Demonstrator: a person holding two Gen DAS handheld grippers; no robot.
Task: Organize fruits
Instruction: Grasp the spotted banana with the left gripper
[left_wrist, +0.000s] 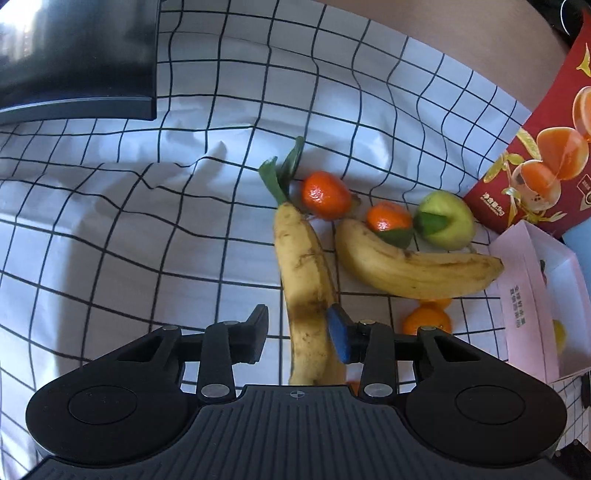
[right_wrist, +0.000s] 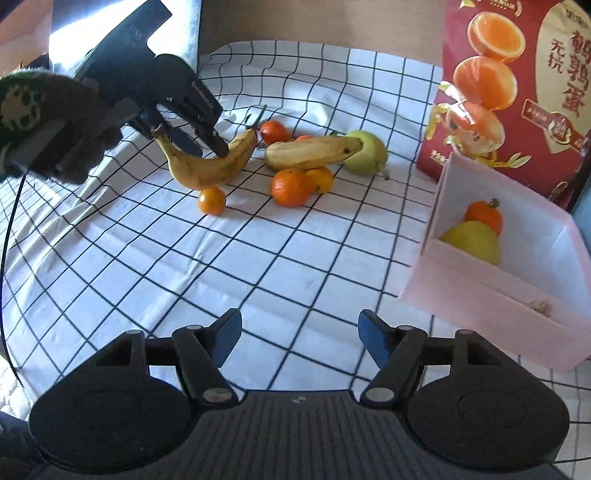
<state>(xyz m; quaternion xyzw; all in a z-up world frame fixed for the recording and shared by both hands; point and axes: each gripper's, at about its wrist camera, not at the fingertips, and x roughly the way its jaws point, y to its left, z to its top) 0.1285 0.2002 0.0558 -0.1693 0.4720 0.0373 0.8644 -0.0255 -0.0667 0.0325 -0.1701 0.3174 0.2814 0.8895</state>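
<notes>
yellow banana (left_wrist: 306, 280) between left gripper (left_wrist: 301, 332) fingers

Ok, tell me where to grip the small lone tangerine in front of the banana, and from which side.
Take the small tangerine across its round middle, coming straight down from above. It sits apart on the checked cloth, so fingers fit either side. The banana lies just behind it, under the left hand-held gripper, so avoid approaching from there.

red carton (right_wrist: 517, 92) cropped, box (left_wrist: 535, 295) interior hidden
</notes>
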